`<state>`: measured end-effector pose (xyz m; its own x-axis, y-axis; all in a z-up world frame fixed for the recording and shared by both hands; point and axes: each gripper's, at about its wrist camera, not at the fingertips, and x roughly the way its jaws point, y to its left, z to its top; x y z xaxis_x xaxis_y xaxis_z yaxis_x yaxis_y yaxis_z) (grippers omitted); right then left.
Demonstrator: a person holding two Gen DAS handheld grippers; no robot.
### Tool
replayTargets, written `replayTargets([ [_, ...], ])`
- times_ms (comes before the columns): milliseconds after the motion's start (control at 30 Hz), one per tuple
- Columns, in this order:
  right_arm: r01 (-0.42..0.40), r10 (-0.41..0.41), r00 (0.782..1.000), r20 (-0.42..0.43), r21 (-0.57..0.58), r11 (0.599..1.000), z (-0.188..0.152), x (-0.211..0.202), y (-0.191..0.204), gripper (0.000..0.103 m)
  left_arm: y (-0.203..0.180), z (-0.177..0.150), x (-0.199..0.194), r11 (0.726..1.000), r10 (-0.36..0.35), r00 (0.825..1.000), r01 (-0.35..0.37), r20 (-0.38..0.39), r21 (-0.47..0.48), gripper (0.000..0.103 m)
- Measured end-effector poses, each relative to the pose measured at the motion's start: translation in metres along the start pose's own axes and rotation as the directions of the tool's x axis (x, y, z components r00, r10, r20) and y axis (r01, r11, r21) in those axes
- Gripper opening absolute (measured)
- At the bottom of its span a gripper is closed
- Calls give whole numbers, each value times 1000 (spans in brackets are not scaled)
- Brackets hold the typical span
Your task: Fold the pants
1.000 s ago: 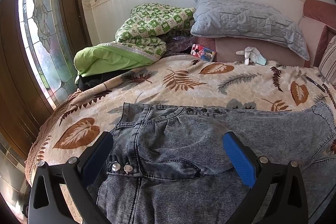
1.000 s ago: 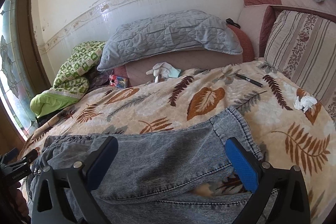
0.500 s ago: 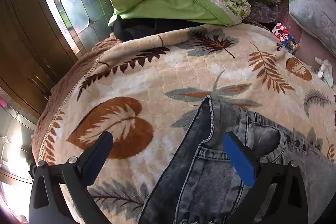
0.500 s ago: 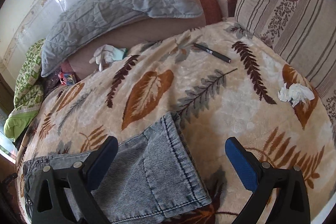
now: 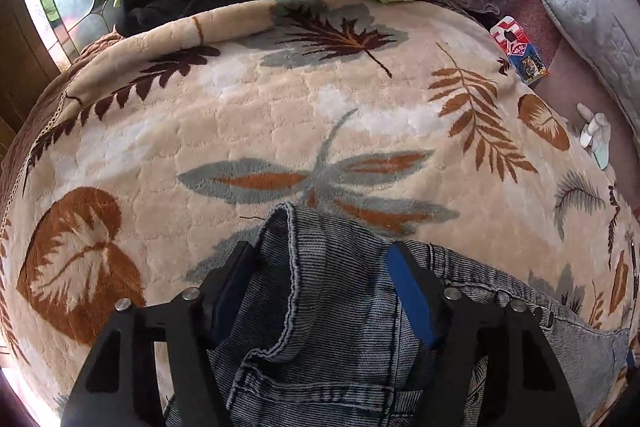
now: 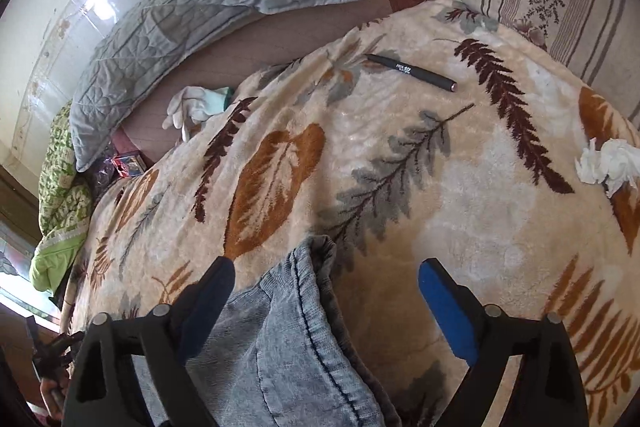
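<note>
Leaf-print plush blanket [image 5: 280, 115] carries our grey jeans [image 5: 328, 327]: left gripper [image 5: 320, 267] closing astride the waistband corner, right gripper [image 6: 324, 279] closing over the leg hem [image 6: 304, 291], neither clamped yet; we risk pinching blanket pile or one layer only.

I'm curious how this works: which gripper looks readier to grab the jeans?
Probably the left gripper: its closing jaws already straddle the jeans. The right gripper, also closing, has denim only beside one finger.

The pants [image 5: 332, 311] are washed grey-blue denim on a cream blanket [image 5: 280, 115] patterned with rust, grey and maroon leaves. The pen [image 6: 412, 71] looks black, perhaps dark brown.
</note>
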<state>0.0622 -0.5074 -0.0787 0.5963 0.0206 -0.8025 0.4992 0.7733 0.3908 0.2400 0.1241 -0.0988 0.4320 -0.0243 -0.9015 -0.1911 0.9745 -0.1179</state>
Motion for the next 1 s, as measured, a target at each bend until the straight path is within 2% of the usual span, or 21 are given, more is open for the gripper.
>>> replayTargets([
  [67, -15, 15, 1000, -15, 2, 1000, 5, 10, 3, 88, 1, 2, -2, 999, -42, 999, 42, 5, 6, 47],
  [133, -8, 7, 1000, -26, -14, 1000, 8, 21, 9, 86, -1, 3, -2, 997, -81, 997, 81, -2, 12, 34],
  [233, 24, -28, 997, -70, -58, 998, 7, 42, 19, 76, -6, 1, 0, 996, -85, 996, 85, 8, 37, 24],
  [267, 32, -37, 996, -78, -73, 997, 5, 48, 21, 73, -7, 1, -1, 995, -93, 996, 93, 12, 39, 18],
  [300, 43, -51, 995, -83, -92, 995, 2, 53, 24, 61, -5, 1, -2, 995, -98, 995, 97, 16, 37, 14],
  [333, 55, -65, 994, -88, -115, 992, -1, 58, 27, 43, -5, 1, -3, 995, -94, 995, 93, 25, 34, 7],
  [433, 109, -122, 990, -67, -173, 979, -10, 61, 35, 32, 1, 2, -8, 993, -116, 992, 115, 41, 24, 4],
  [533, 85, -85, 996, 2, -156, 984, -7, 37, 38, 22, 7, 3, -19, 989, -150, 986, 149, 69, 20, 3],
  [600, 73, -64, 996, 58, -165, 984, -4, 15, 44, 19, 11, 3, -30, 983, -182, 979, 181, 93, 18, 3],
  [767, 4, 20, 990, 142, -168, 986, -5, -27, 53, 18, 18, 0, -64, 963, -268, 950, 267, 157, 29, 3],
  [867, -40, 65, 988, 139, -172, 984, -10, -42, 55, 17, 21, -5, -80, 955, -297, 937, 293, 183, 51, 3],
  [1000, -54, 81, 985, 150, -178, 983, -21, -56, 54, 16, 25, -17, -103, 947, -322, 920, 312, 222, 81, 3],
])
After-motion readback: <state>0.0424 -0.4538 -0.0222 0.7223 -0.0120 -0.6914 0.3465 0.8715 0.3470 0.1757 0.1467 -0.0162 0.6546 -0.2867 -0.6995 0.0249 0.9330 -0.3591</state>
